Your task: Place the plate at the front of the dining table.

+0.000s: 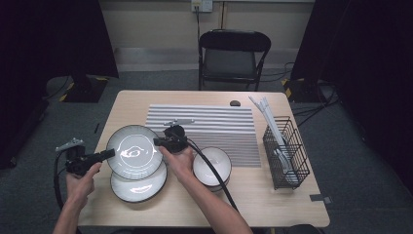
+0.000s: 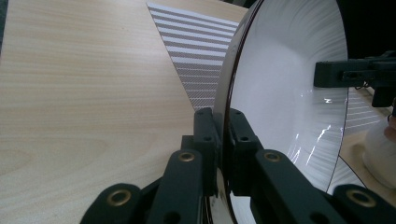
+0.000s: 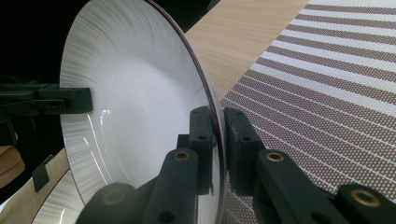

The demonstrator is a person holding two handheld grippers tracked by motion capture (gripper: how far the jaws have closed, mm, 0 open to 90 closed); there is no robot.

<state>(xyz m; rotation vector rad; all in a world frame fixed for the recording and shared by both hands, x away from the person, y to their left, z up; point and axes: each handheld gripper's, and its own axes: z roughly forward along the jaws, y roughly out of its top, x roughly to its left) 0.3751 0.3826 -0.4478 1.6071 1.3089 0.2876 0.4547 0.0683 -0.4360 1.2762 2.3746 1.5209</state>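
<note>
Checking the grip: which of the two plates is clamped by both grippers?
The upper plate, its rim pinched on opposite sides; the lower plate lies beneath it, untouched.

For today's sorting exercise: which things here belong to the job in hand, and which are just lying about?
In the job: round white dark-rimmed plate, gripped at opposite rims by left hand-held gripper and right hand-held gripper; second white plate beneath.
Lying about: white bowls, black wire basket, striped placemat, black folding chair.

Glossy glazed plate (image 1: 134,151), matt wood-grain table (image 1: 272,204), woven striped mat (image 1: 214,129)
</note>
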